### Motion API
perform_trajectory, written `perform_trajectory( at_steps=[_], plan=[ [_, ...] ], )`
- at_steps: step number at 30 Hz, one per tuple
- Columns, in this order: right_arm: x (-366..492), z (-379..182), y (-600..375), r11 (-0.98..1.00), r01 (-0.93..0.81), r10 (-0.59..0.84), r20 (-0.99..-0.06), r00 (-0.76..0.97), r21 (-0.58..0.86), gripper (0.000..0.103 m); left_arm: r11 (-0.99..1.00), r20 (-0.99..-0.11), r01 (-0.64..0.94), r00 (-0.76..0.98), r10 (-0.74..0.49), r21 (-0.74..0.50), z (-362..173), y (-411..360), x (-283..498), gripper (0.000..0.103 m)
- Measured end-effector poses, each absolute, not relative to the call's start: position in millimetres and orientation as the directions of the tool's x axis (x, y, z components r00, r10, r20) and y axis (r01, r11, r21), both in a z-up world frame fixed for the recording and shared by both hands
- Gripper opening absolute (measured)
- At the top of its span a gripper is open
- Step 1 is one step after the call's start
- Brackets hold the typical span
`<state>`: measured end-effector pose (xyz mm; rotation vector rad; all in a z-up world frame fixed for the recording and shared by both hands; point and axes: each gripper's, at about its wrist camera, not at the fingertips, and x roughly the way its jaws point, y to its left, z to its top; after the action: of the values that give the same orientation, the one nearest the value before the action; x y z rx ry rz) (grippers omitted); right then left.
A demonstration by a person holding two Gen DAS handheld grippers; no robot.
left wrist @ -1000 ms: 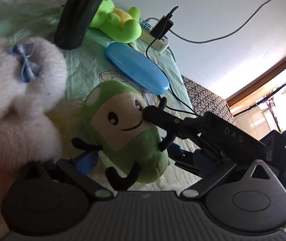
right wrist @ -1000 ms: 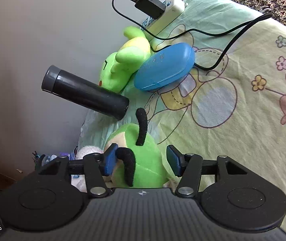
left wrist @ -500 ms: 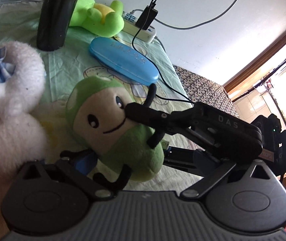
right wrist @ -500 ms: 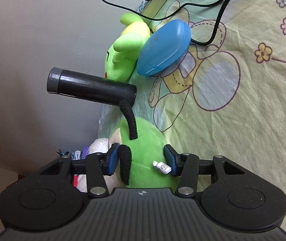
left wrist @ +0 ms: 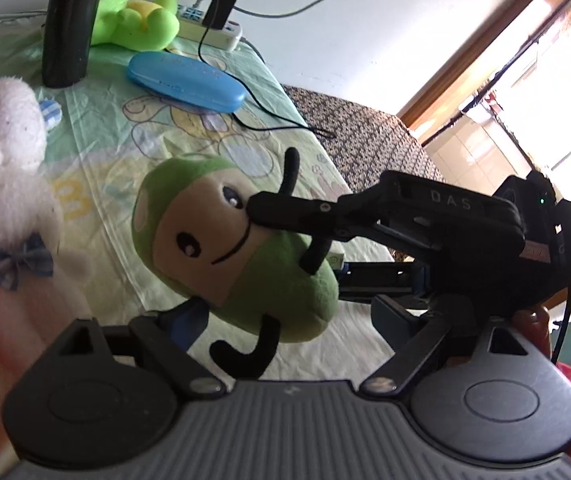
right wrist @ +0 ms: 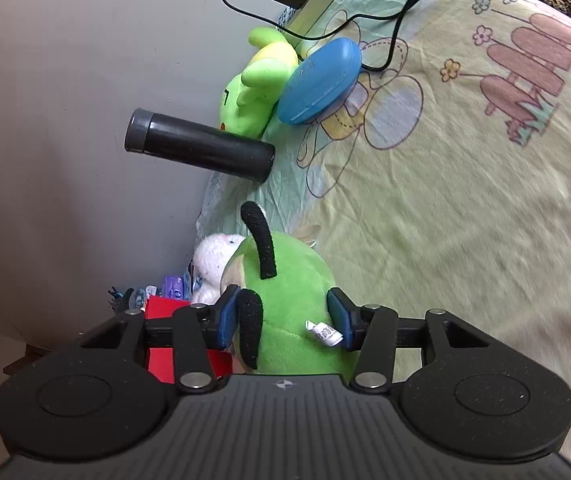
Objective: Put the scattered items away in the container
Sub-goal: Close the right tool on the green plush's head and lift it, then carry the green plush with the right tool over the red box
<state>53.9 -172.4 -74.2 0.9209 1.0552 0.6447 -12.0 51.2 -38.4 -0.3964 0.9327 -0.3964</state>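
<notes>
While the right gripper [right wrist: 281, 322] is pinching the green plush toy [right wrist: 285, 300] between its blue pads, with one black limb of the toy lying against the left pad and the toy's white tag just inside the right pad, the left gripper [left wrist: 285, 318] is closing its jaws around the lower part of the same toy [left wrist: 225, 248] without its pads pressing on it. In the left wrist view, the toy's smiling face is turning toward the camera just beyond the fingertips, and the right gripper [left wrist: 297, 240] is reaching in from the right, its upper finger crossing the face. To the left of the left gripper, a white plush animal [left wrist: 5, 184] with blue bows is lying close by on the patterned bed sheet [left wrist: 105, 120]. Farther ahead of both grippers, a black cylindrical flask [right wrist: 201, 146] is standing on the bed, and beyond it a blue glasses case [right wrist: 319, 80] is lying just beside a bright green plush [right wrist: 257, 88]. At the far edge, against the wall, a white power strip [left wrist: 213, 32] is carrying a black charger [left wrist: 221, 12] with its cable trailing over the sheet. Below the left finger of the right gripper, a red object [right wrist: 165, 320] is showing; whether it is the container cannot be told.
</notes>
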Motion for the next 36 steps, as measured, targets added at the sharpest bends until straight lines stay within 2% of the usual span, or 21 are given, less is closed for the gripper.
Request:
perform_trajectory(
  at_steps=[7, 16, 30, 36],
  plan=[
    [3, -83, -169, 0.476, 0.028, 0.814, -0.452, 0.363, 0.879, 0.050, 0.841, -0.692, 0.161, 0.500, -0.521, -0.517, -39, 59, -62, 0.088],
    [-40, -76, -139, 0.465, -0.006, 0.834, -0.436, 0.337, 0.885, 0.050, 0.859, -0.690, 0.198, 0.523, -0.500, -0.473, -32, 83, -119, 0.088],
    [-145, -67, -46, 0.475, 0.010, 0.815, -0.444, 0.371, 0.880, 0.050, 0.827, -0.676, 0.282, 0.478, -0.560, -0.486, -30, 196, -213, 0.088],
    [-189, -77, -1, 0.464, 0.034, 0.813, -0.441, 0.379, 0.885, 0.049, 0.834, -0.703, 0.313, 0.449, -0.552, -0.455, -37, 236, -246, 0.088]
  ],
)
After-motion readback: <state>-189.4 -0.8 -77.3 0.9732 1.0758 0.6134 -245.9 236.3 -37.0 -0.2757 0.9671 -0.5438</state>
